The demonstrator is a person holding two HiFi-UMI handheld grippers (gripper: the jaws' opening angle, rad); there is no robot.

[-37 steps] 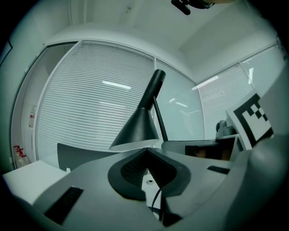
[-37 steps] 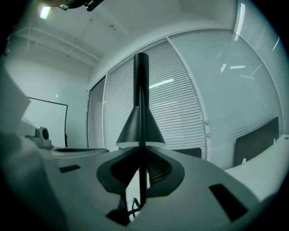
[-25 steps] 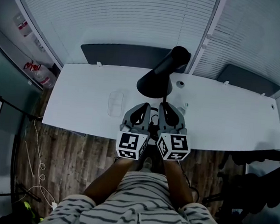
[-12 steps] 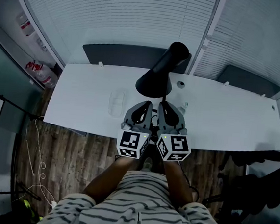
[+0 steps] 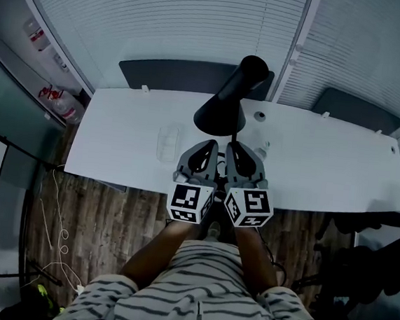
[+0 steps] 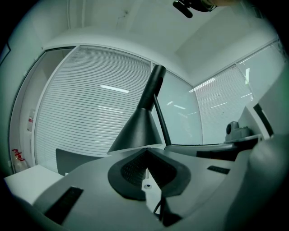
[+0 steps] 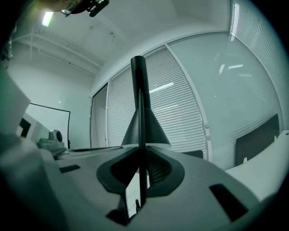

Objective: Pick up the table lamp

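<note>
White desk (image 5: 118,137); right tongs (image 7: 140,155) pinch slim lamp rod (image 7: 142,178) (matte conical shade (image 5: 219,117)); left tongs (image 6: 146,153) pressed together.

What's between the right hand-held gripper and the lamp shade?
Only the lamp's thin stem, which the right hand-held gripper clamps; right gripper view shows it.

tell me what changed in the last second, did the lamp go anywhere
Nothing visibly changed. The lamp keeps its place over the table, its thin stem between the jaws of the right gripper, which stays shut on it. The left gripper stays shut close beside it.
</note>
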